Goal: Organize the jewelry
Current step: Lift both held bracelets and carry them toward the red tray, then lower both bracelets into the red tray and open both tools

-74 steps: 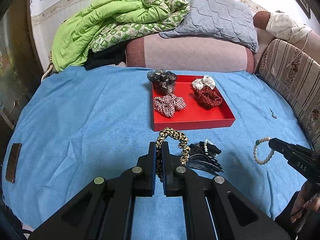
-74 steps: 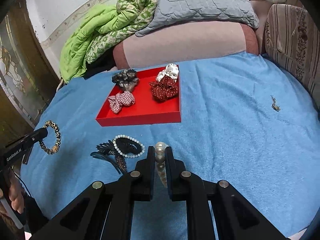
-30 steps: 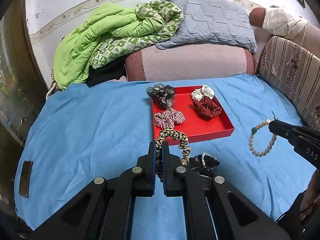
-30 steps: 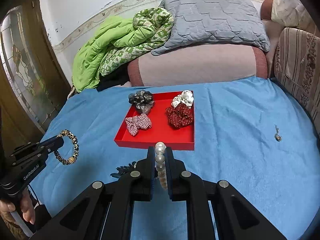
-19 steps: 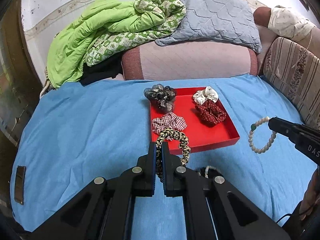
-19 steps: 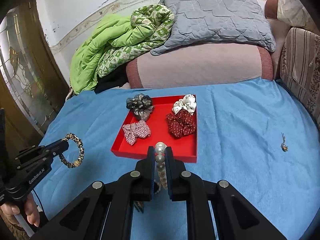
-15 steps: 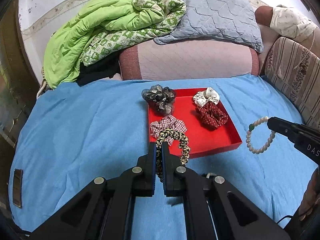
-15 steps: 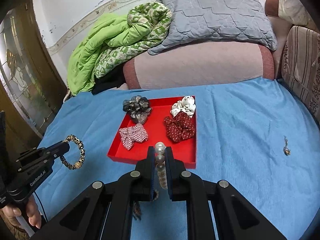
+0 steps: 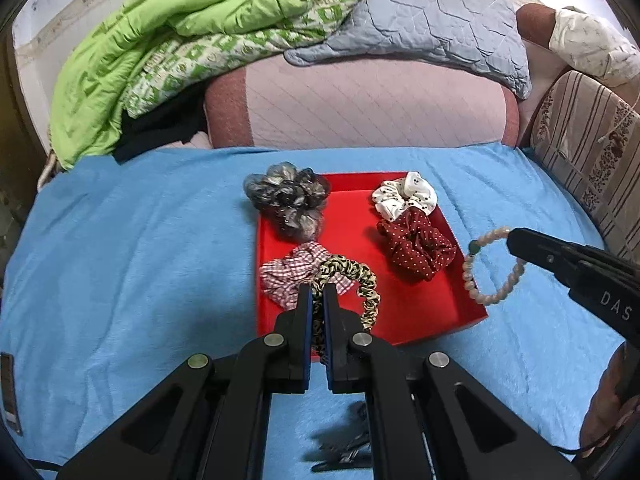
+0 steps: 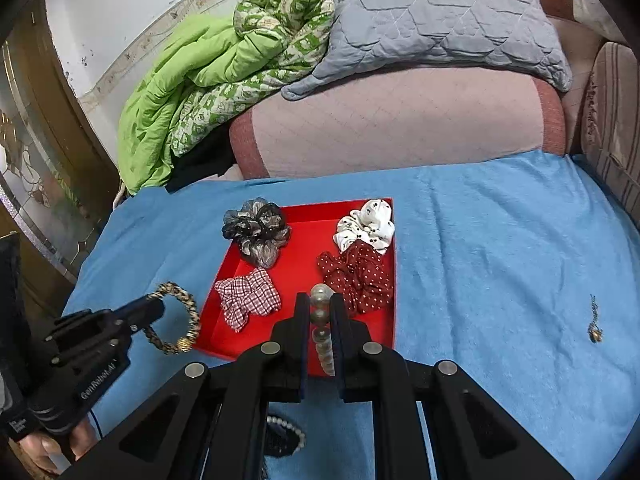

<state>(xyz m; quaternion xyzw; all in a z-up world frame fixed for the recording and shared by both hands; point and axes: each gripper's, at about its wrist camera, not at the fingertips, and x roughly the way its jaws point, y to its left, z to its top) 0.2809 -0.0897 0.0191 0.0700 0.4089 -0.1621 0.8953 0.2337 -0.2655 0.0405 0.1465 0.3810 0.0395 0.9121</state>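
A red tray [image 9: 420,308] [image 10: 296,252] lies on the blue cloth and holds several scrunchies: grey [image 9: 288,200], checked [image 9: 286,276], dark red dotted [image 9: 418,248] and white dotted [image 9: 404,198]. My left gripper [image 9: 318,294] is shut on a leopard-print scrunchie [image 9: 360,284], held above the tray's near left part; it also shows in the right wrist view [image 10: 180,320]. My right gripper [image 10: 320,300] is shut on a pearl bead bracelet [image 10: 322,328], held above the tray's near edge; the bracelet also shows in the left wrist view [image 9: 492,268].
A dark hair clip [image 9: 344,448] and a pearl ring [image 10: 284,432] lie on the cloth below the grippers. A small pendant [image 10: 594,324] lies on the cloth at the right. Pillows and a green quilt [image 9: 180,40] are piled behind.
Both grippers have moved forward with their items, from above the cloth in front of the tray to above the tray's near part. The clip pile has dropped below them.
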